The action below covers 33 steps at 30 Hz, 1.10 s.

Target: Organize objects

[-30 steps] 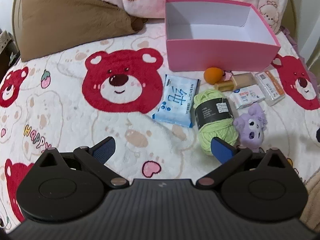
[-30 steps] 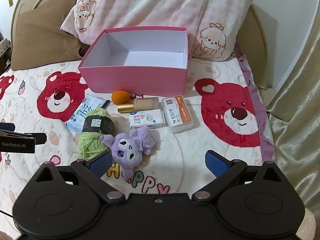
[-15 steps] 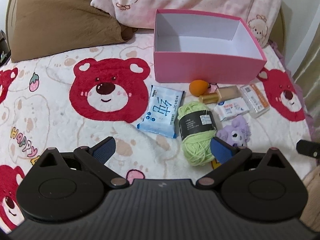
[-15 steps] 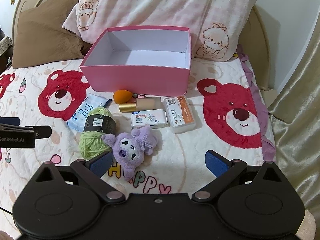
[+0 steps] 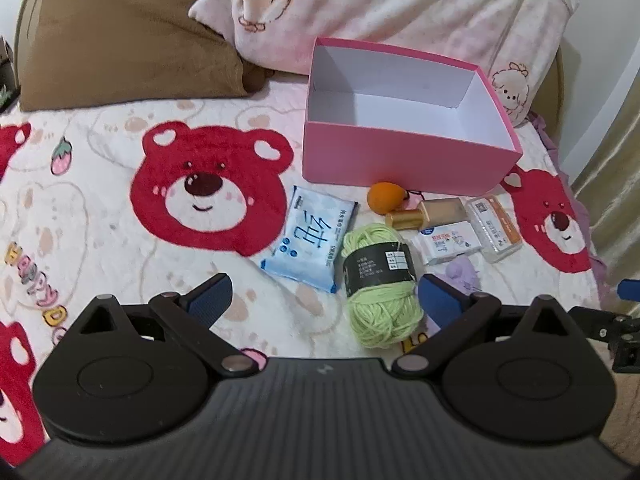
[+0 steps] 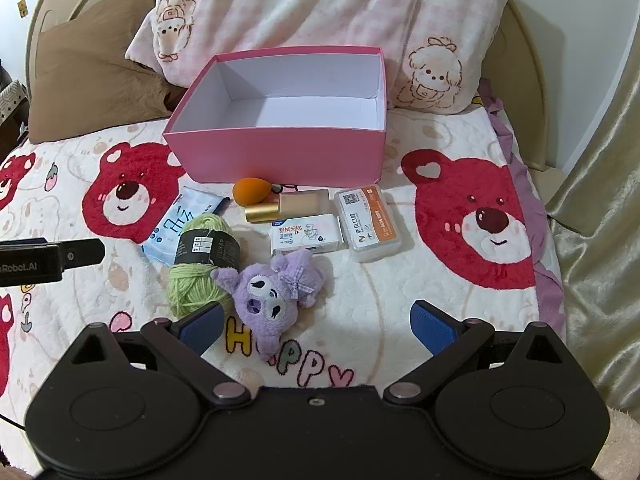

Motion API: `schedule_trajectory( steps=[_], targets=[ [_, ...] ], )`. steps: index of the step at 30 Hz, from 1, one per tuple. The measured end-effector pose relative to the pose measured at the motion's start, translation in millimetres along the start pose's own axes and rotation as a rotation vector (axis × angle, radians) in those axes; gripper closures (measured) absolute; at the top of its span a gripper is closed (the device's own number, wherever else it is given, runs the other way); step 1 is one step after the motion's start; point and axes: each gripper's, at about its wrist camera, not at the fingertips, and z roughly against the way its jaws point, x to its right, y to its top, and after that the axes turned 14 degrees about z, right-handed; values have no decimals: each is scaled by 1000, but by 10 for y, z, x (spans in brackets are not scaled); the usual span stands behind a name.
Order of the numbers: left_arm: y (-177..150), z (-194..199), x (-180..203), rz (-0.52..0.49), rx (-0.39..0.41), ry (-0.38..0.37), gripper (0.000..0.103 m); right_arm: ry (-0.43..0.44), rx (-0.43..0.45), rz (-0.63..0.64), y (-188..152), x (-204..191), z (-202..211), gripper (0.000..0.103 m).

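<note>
An empty pink box stands on the bear-print blanket. In front of it lie an orange sponge, a gold-capped bottle, a blue tissue pack, a green yarn ball, a white packet, a clear case with an orange label and a purple plush. My left gripper is open, the yarn just ahead between its fingers. My right gripper is open and hovers over the plush's lower end.
A brown pillow and a pink checked pillow lean on the headboard behind the box. A gold curtain hangs past the bed's right edge. The blanket left of the tissue pack carries nothing.
My left gripper has swung right, so the box and items shifted left in its view. My right gripper moved slightly closer to the items. Both stayed open.
</note>
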Motion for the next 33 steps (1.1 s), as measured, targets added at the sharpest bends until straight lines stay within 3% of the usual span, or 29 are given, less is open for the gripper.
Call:
schedule_trajectory(
  steps=[3, 12, 20, 27, 33],
  targets=[
    [1, 18, 50, -44, 33, 54, 3, -25, -6, 14, 24, -2, -12, 2],
    [74, 16, 181, -154, 54, 64, 1, -22, -9, 26, 141, 6, -23, 2],
    [52, 37, 139, -118, 27, 9, 0, -40, -48, 48, 136, -54, -38, 2],
    [41, 86, 152, -127, 59, 26, 0, -40, -45, 49, 163, -70, -14, 2],
    [34, 77, 119, -96, 37, 0, 1, -50, -41, 57, 155, -74, 9, 2]
  ],
)
